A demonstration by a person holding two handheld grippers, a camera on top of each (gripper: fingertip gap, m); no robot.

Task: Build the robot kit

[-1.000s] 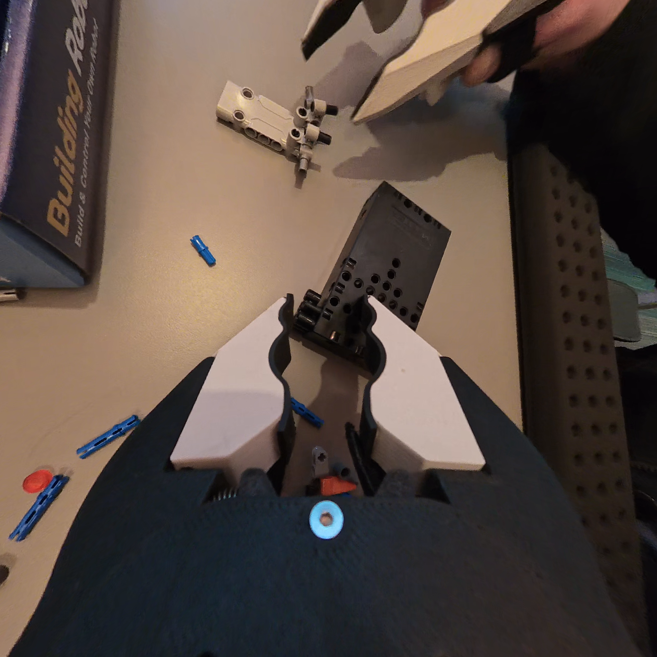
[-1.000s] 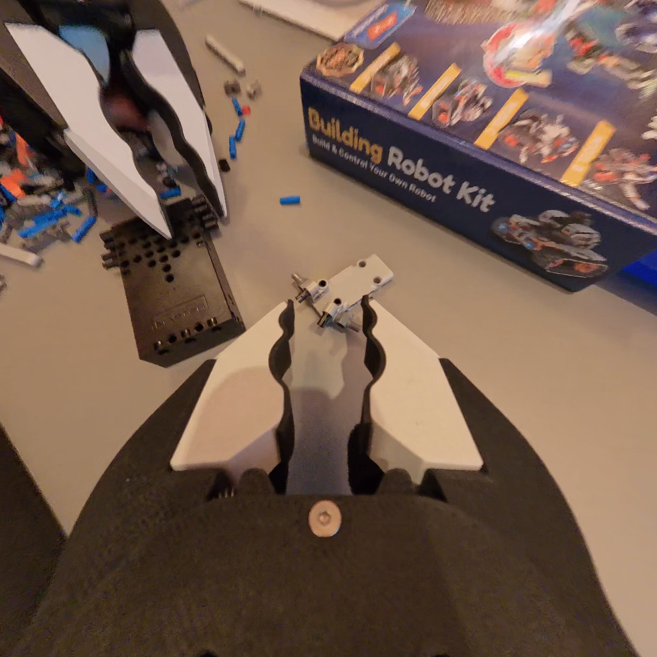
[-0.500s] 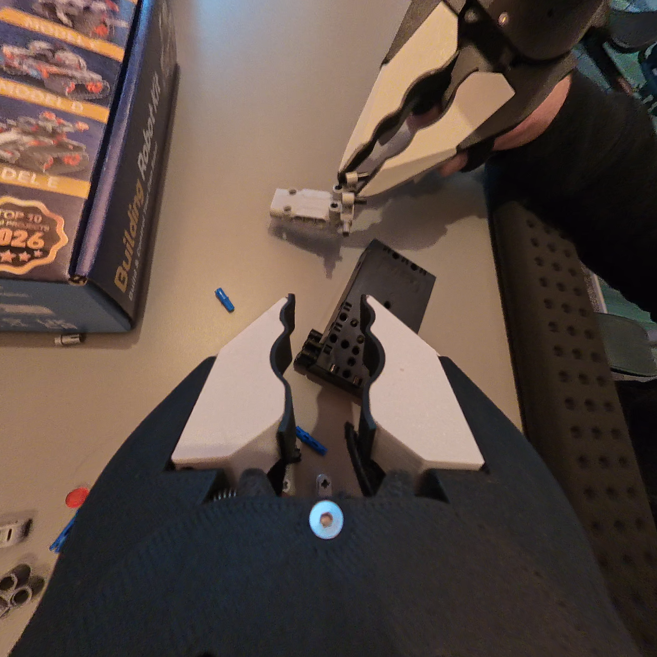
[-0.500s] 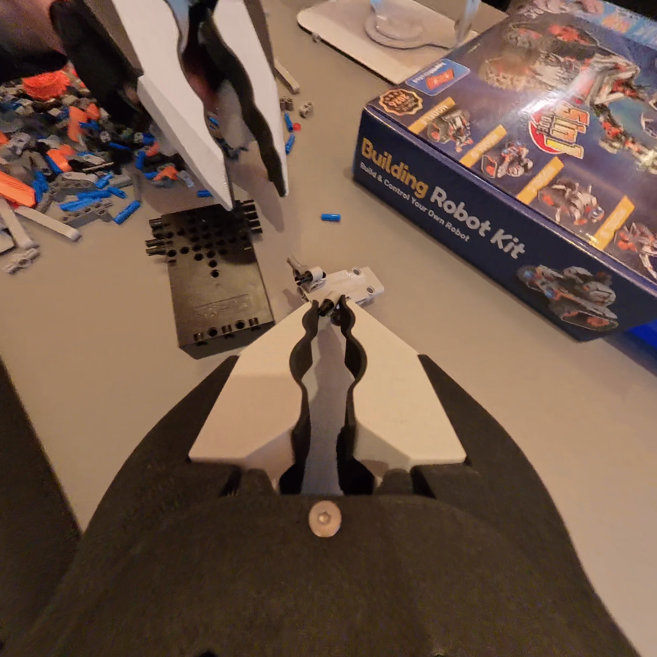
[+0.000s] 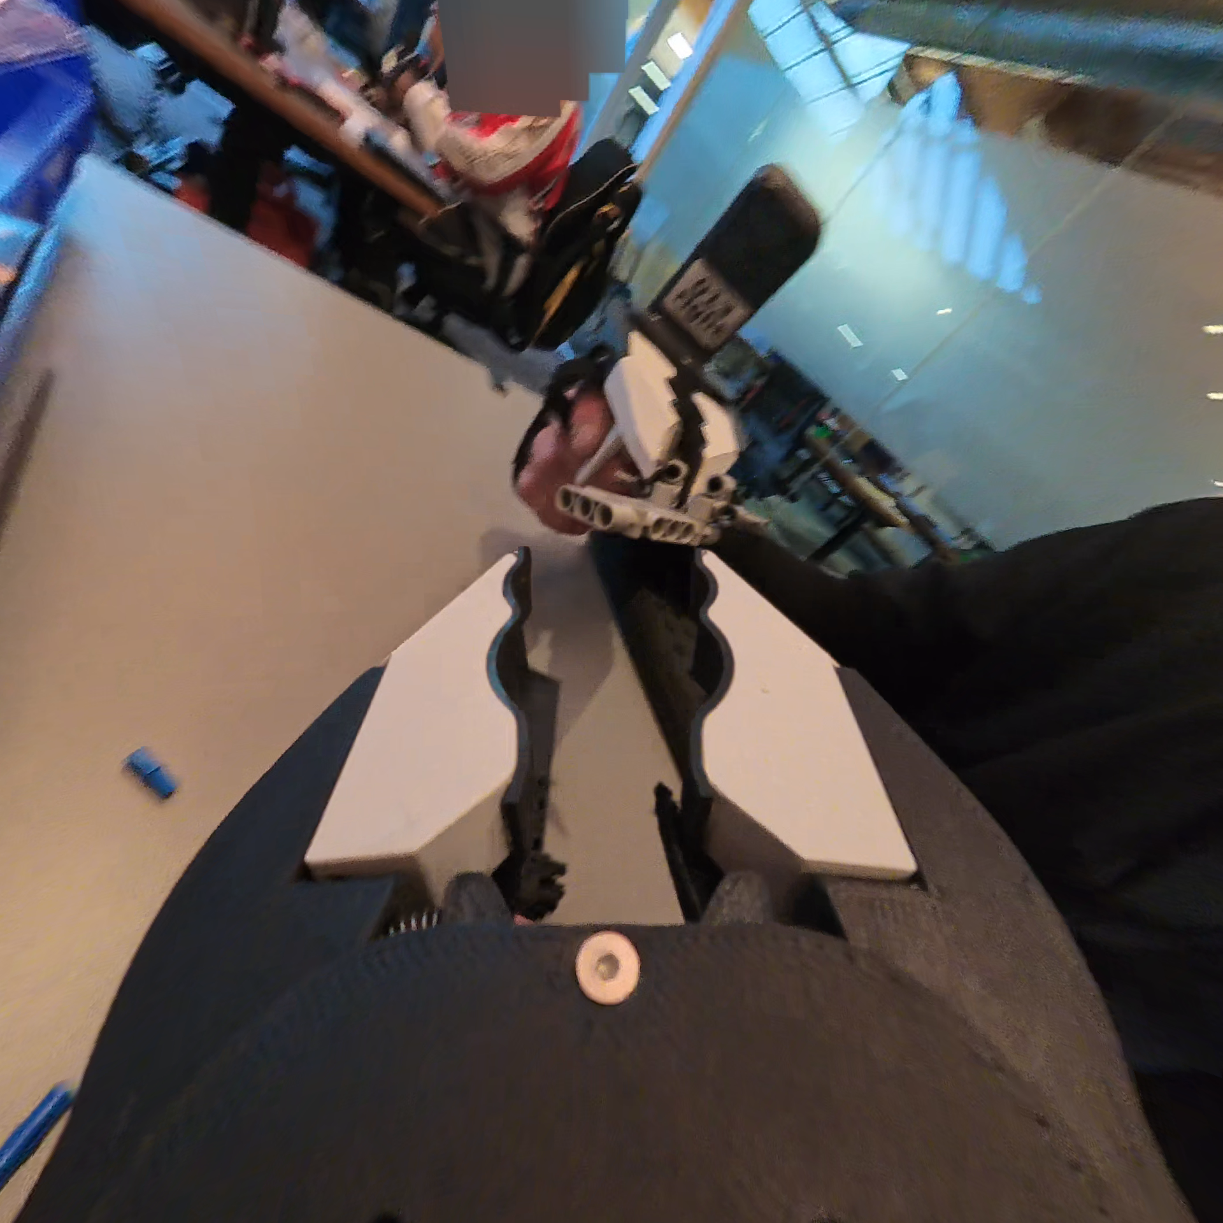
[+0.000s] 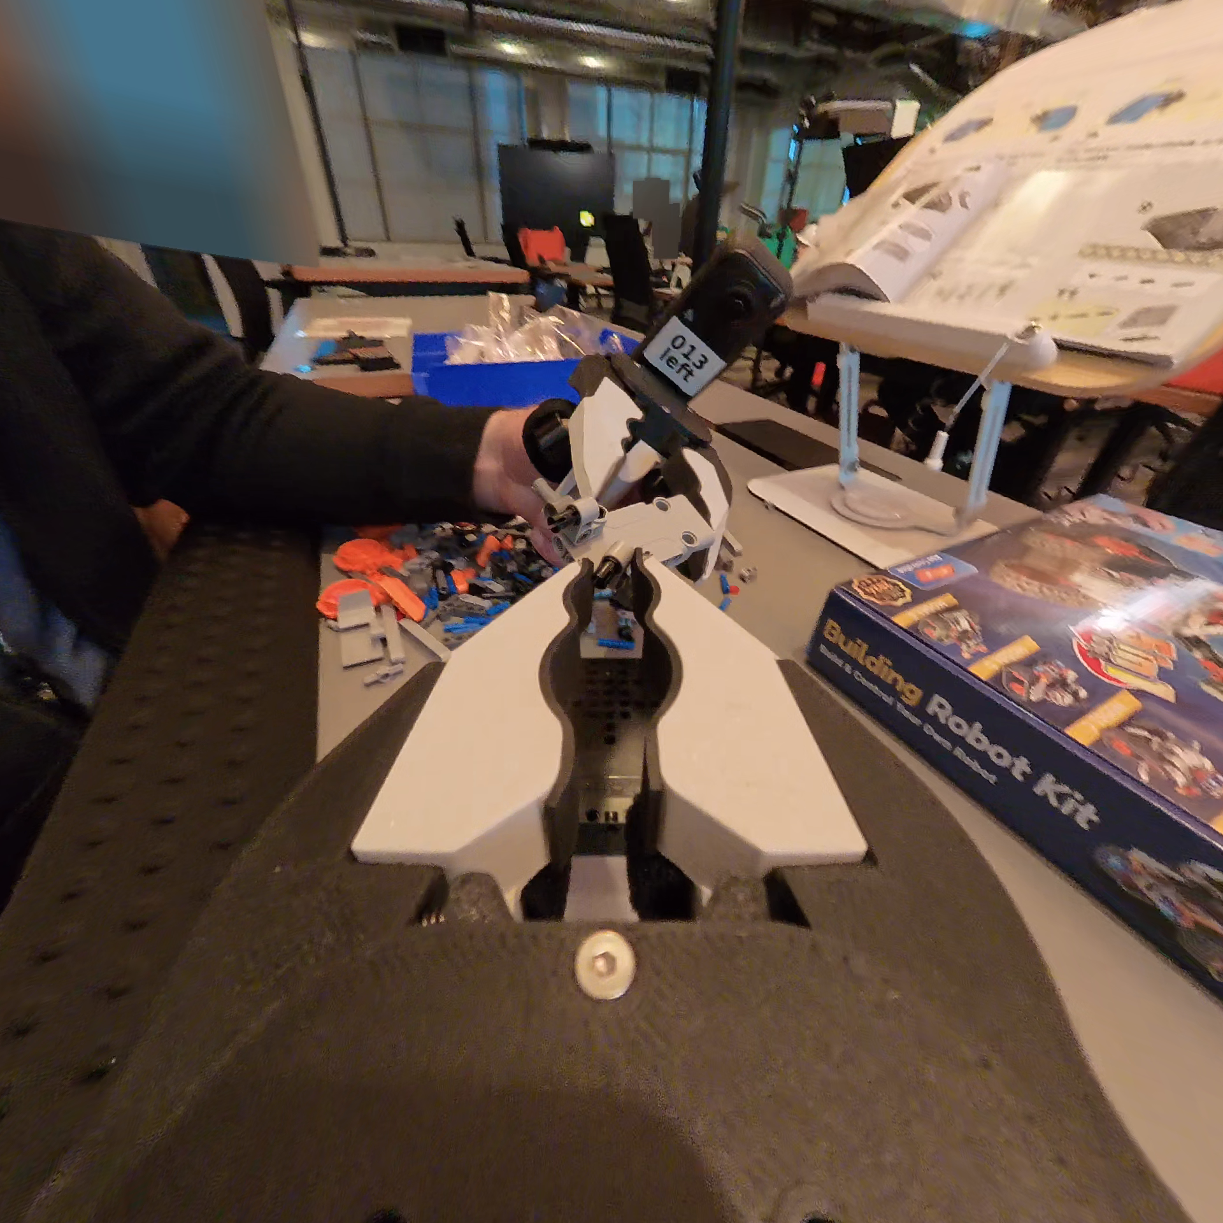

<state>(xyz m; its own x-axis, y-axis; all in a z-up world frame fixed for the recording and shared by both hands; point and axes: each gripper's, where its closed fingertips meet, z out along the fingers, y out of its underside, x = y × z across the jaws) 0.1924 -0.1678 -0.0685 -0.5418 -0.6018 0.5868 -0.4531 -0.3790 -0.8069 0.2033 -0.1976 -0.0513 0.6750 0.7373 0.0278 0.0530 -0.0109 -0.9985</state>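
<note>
My right gripper (image 6: 612, 569) is shut on a dark-tipped pin of a light grey beam assembly (image 6: 635, 526) and holds it up off the table. My left gripper (image 5: 612, 556) is open and empty, raised and tilted up. The assembly (image 5: 635, 513) hangs just beyond its tips. In the right wrist view the left gripper (image 6: 638, 536) faces me with its fingers either side of the assembly. In the left wrist view the right gripper (image 5: 688, 476) grips the assembly from above. A black perforated block (image 6: 609, 695) lies on the table below, seen between my right fingers.
A blue kit box (image 6: 1026, 662) lies to the right. A pile of orange, blue and grey parts (image 6: 430, 582) lies at the left. An open booklet on a white stand (image 6: 993, 231) stands behind. A blue pin (image 5: 151, 781) lies on the table. A perforated chair back (image 6: 165, 728) is near left. Tip to tip, the grippers are about 5 centimetres apart.
My right gripper closed on the assembly's pin and lifted it off the table. My left gripper rose from above the black block and tilted up, now facing the lifted assembly.
</note>
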